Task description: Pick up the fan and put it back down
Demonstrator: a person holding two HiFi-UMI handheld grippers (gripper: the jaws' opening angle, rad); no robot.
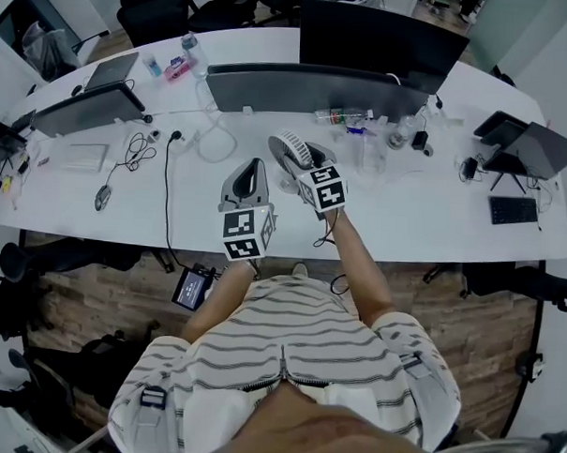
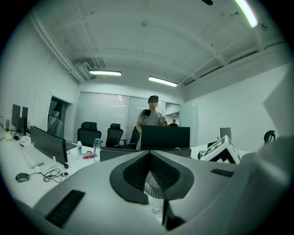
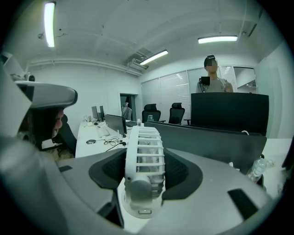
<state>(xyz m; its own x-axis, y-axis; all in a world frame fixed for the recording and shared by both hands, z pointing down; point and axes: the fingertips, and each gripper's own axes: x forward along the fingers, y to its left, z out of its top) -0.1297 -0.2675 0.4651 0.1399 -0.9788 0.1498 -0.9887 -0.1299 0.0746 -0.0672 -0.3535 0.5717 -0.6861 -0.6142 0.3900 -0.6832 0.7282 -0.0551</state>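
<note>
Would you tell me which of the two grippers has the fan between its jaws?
The right gripper: its jaws are closed on the white fan by its cage. The left gripper has its jaws together at the tips, holding nothing.

This is an open-plan office. A long white bench [image 1: 424,227] carries back-to-back monitors [image 1: 376,37], a keyboard [image 1: 80,156], a mouse [image 1: 102,196], a laptop [image 1: 535,147] and trailing cables [image 1: 137,151]. Black swivel chairs [image 1: 152,13] stand along its far side. Strip lights [image 2: 163,81] run along a white ceiling, and a glazed partition [image 2: 105,110] closes the back of the room.
</note>
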